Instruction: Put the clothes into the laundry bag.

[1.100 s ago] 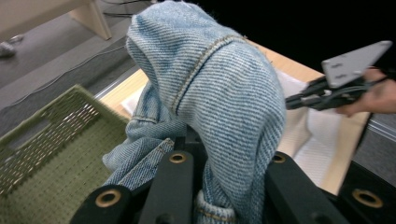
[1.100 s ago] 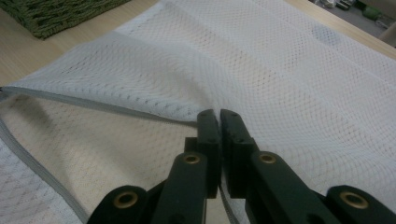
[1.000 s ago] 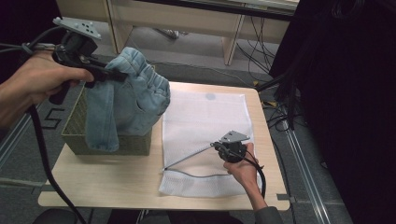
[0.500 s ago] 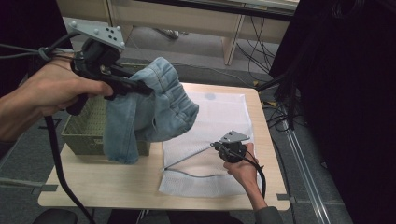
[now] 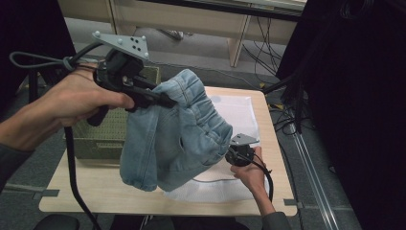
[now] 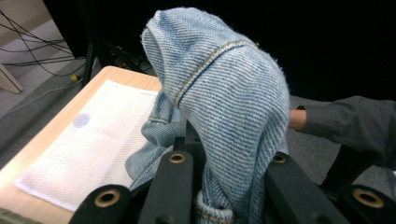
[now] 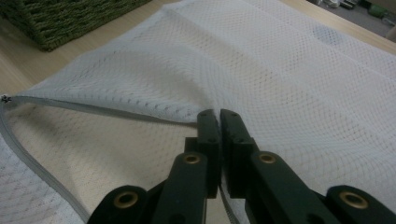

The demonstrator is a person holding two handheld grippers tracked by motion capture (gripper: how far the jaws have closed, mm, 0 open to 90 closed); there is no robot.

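**Denim garment held above the open mesh bag**

The left gripper [image 5: 165, 101] is clamped on a light blue denim garment [image 5: 177, 139], which hangs in the air over the middle of the pale wooden worktop [image 5: 91, 189]. The garment's lower part hangs above the left side of the white mesh laundry bag [image 5: 237, 112]. The right gripper [image 7: 219, 122], at the near right, has its jaws pressed together on the upper edge of the bag's grey zipper opening [image 7: 93, 109]. A green woven basket [image 5: 103, 139] stands at the left of the worktop.
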